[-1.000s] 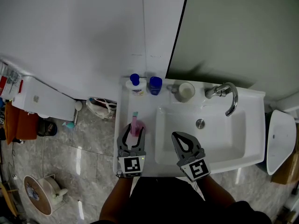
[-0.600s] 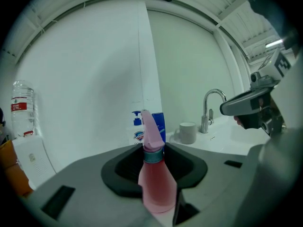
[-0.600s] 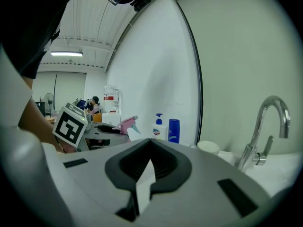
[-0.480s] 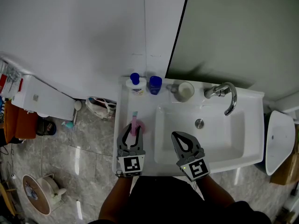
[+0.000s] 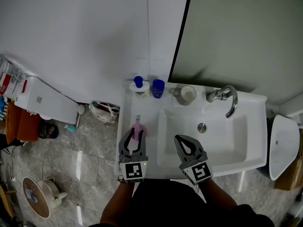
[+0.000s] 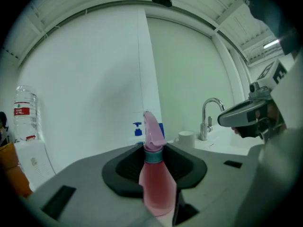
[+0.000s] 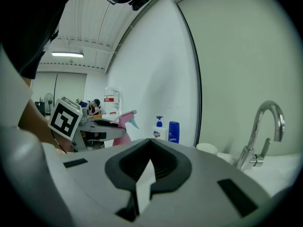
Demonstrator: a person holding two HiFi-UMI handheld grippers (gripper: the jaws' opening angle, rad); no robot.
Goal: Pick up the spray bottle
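Observation:
A pink spray bottle (image 5: 137,126) with a teal collar stands upright between the jaws of my left gripper (image 5: 136,133), over the left ledge of the white sink (image 5: 124,126). In the left gripper view the bottle (image 6: 155,186) fills the gap and both dark pads press on its neck and shoulders, so the gripper (image 6: 156,161) is shut on it. My right gripper (image 5: 182,139) hovers over the basin's front left corner with its jaws together and nothing in them. From the right gripper view (image 7: 150,150) the pink bottle (image 7: 124,123) shows to the left, held in the other gripper.
Along the sink's back ledge stand a white soap bottle with a blue pump (image 5: 138,87), a blue cup (image 5: 157,87) and a white mug (image 5: 187,94). A chrome tap (image 5: 227,100) arches over the basin, above the drain (image 5: 201,127). Bags and clutter lie on the floor at left.
My left jaws have drawn in onto the spray bottle, and gripper and bottle have risen slightly. The right gripper has stayed where it was.

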